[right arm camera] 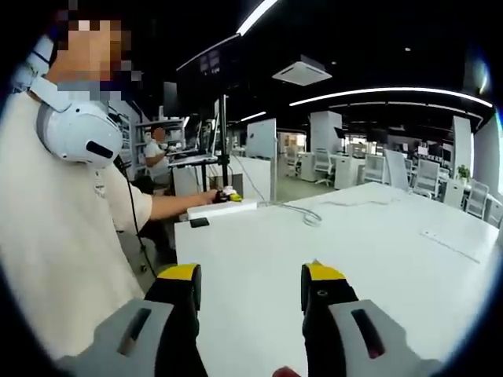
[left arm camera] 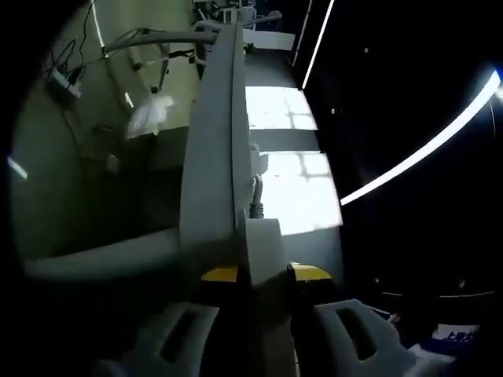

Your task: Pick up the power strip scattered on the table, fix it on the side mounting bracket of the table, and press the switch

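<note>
While the left gripper view is dim, the left tongs (left arm camera: 266, 273) at its bottom centre have their yellow-tipped jaws closed on the end of a long grey power strip (left arm camera: 214, 149), which runs from between the tips up toward the top centre of the frame. A grey cable (left arm camera: 255, 198) leaves the strip just right of its edge, above the jaws. At upper left a crumpled white bag-like thing (left arm camera: 149, 115) hangs against a pale green wall (left arm camera: 55, 181); what it is I cannot tell. Right of the strip lie bright window-shaped patches of light (left arm camera: 289, 169), and a white light strip (left arm camera: 424, 153) slants across the dark right side.

In the right gripper view, a person in a cream shirt (right arm camera: 55, 236) with white headphones (right arm camera: 75, 129) takes up the left, one arm reaching toward a white slim box (right arm camera: 222, 209) at the far left corner of the white tabletop (right arm camera: 377, 236). Beside it lies a small black rectangular object (right arm camera: 200, 222). At bottom centre the right tongs (right arm camera: 250, 287) stand wide apart with nothing between the jaws, over the tabletop
</note>
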{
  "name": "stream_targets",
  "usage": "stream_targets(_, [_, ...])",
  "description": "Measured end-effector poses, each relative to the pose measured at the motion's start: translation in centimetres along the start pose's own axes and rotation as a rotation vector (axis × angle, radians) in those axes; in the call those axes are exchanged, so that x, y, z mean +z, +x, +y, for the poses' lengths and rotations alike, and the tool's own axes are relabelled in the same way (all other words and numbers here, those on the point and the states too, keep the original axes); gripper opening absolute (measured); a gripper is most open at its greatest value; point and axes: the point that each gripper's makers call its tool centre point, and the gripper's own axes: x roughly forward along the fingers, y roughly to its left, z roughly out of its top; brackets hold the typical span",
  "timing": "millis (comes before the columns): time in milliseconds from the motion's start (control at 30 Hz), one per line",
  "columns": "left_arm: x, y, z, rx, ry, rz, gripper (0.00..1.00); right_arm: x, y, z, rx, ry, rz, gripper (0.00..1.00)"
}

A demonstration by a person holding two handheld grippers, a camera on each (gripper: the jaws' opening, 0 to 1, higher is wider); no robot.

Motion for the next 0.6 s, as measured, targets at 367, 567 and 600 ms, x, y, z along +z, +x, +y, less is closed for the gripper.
stream_targets(367, [-0.4, -0.6, 0.0, 0.044, 0.035, -0.009, 0.24, 0.1, 0.3, 0.3, 0.007, -0.007, 0.006, 0.47])
stream_targets(567, [-0.9, -1.2, 0.3, 0.045, 0.044, 0.010, 0.25, 0.1, 0.3, 0.5, 0.004, -0.006, 0.004, 0.47])
stream_targets(600, [-1.9, -0.8, 0.0, 0.044, 0.047, 0.013, 0.25, 0.1, 0.3, 0.5, 0.004, -0.004, 0.003, 0.47])
